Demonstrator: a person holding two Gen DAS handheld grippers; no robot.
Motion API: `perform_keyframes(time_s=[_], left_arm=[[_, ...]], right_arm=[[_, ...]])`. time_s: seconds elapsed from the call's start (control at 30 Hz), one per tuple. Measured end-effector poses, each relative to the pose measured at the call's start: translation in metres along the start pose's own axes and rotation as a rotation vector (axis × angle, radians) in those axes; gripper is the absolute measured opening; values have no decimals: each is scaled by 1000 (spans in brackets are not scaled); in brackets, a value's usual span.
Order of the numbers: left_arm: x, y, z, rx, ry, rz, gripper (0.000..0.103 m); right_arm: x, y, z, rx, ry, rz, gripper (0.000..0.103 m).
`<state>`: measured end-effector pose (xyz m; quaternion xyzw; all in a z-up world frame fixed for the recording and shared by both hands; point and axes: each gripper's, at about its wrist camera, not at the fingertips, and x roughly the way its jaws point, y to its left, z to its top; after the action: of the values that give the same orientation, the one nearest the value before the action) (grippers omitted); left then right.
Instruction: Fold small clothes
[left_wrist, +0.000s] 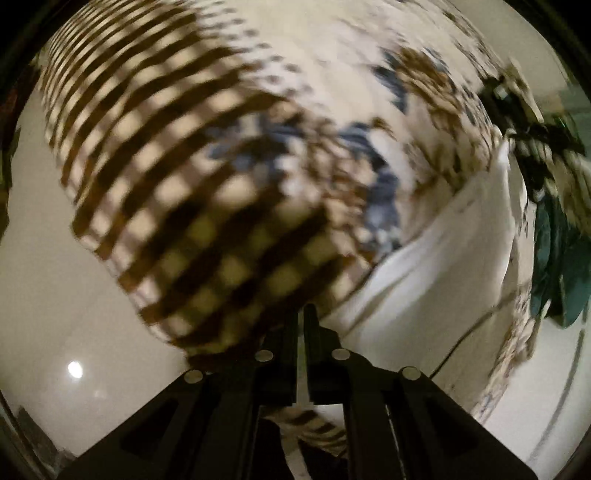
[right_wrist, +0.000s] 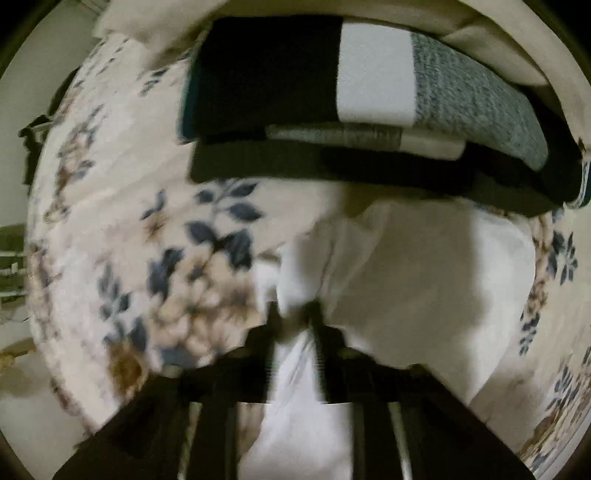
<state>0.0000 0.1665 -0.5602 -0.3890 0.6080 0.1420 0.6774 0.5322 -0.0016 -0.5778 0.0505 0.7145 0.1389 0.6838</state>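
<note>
Left tongs (left_wrist: 301, 310) are sitting nearly closed, only a thin slit between the fingers, and appear to be pinching the brown checked garment (left_wrist: 192, 192); some of its fabric is showing below the fingers too. The checked cloth is fanning up and to the left from the tips, lifted off the floral bedspread (left_wrist: 332, 55), long axis running from the tips toward upper left.

Right tongs (right_wrist: 293, 314) are gripping a bunch of white garment (right_wrist: 424, 280) between the fingers, part open around it. The rest of it is spreading ahead and right of the tips on the bedspread; white cloth is also trailing back between the fingers toward the camera.

Key relation, as I judge it: each arm is holding its own piece, so the white garment (left_wrist: 443, 266) is lying right of the left tongs, nearer the right arm.

A folded stack (right_wrist: 332, 92) of black, white and grey pieces is sitting on the bed, well ahead of the right tongs.

Hard to read: both views are motion-blurred, garment edges and corners are indistinct, the checked garment's far end is running out of clear view, and the dark green item (left_wrist: 561, 266) at the right is unidentifiable.
</note>
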Motion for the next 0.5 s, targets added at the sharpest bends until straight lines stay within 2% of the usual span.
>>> perform_keyframes(time_s=[0.07,0.13,0.2,0.27,0.33,0.43,0.47,0.5], left_arm=[[-9,7,3,2,10,-39,11],[-14,2,3,40,17,-58,43],[-14,-13,1,103,33,-88,55],[-1,-32,-1,174,76,-84,55],[18,-53,-6,257,111,-42,55],[41,-72,-16,342,119,48,53],[46,-74,-19,354,111,78,48],[48,-75,-19,354,101,94,29]], right_arm=[[-19,-4,-24,-22,-13,33,53],[-37,-7,-62,-64,-5,34,53],[-46,-15,-108,-105,14,11,53],[-45,-28,-160,-114,57,-22,54],[-35,-49,-219,-64,117,-27,53],[-5,-82,-302,90,244,34,54],[6,-90,-328,137,285,50,54],[19,-99,-358,187,325,75,54]])
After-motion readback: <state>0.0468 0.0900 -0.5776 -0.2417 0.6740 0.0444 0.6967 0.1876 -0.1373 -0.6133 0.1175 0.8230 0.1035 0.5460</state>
